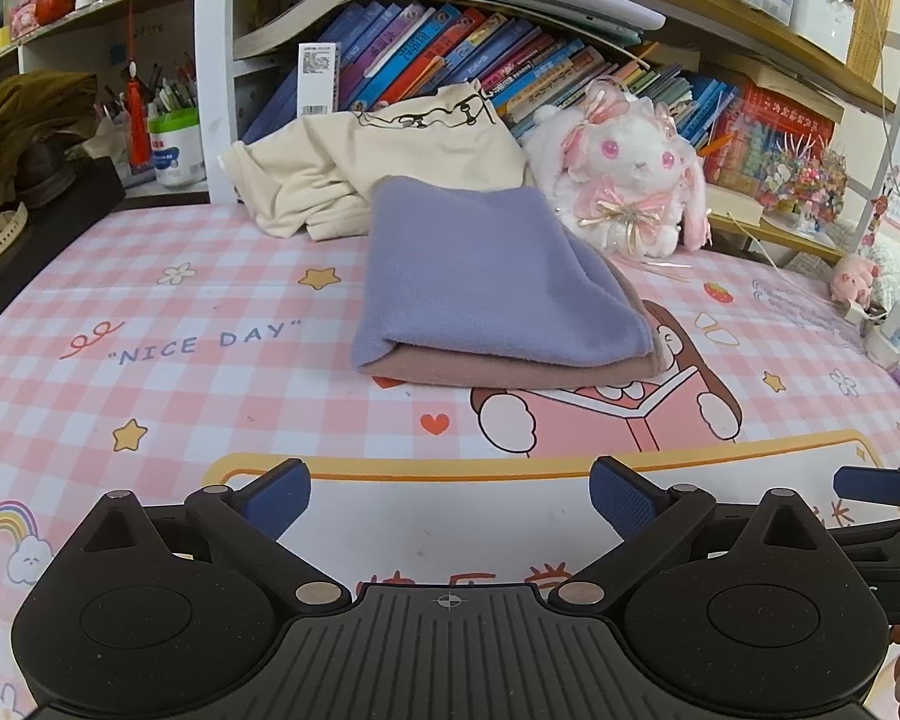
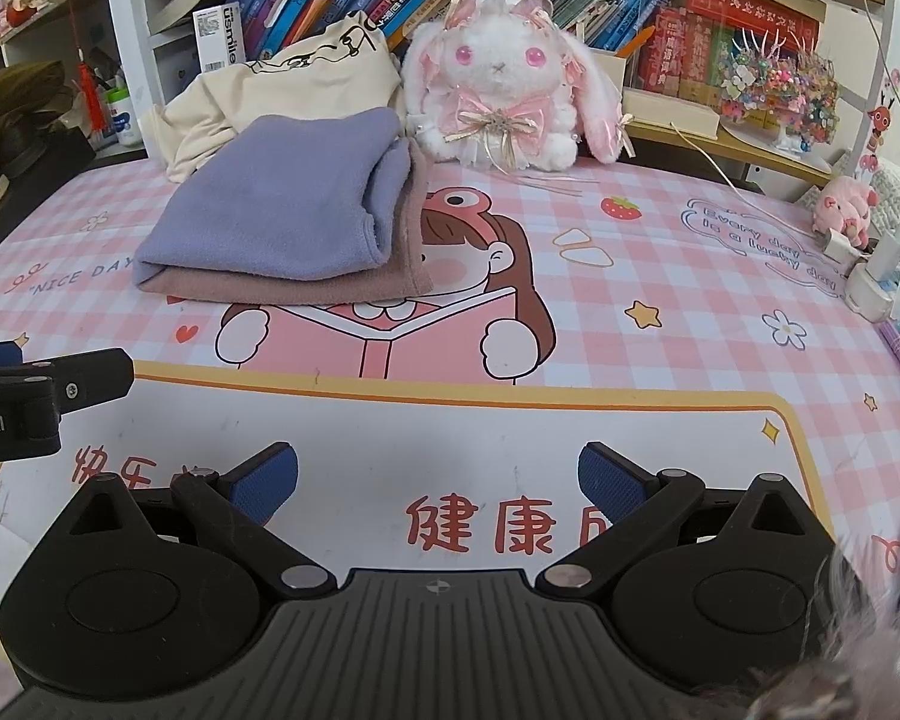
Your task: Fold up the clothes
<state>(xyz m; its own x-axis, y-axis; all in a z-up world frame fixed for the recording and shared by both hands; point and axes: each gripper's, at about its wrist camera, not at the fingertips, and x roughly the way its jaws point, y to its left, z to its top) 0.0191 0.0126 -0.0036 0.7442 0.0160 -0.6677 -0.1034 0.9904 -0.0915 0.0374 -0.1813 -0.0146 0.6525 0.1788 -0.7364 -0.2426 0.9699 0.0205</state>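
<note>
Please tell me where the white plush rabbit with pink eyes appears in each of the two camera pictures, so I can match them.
Left wrist view: the plush rabbit sits right of centre in the upper half, behind and to the right of the folded purple cloth.
Right wrist view: the plush rabbit sits near top centre, to the right of the folded purple cloth.
Shared landmark: the cream garment heaped behind the cloth.
</note>
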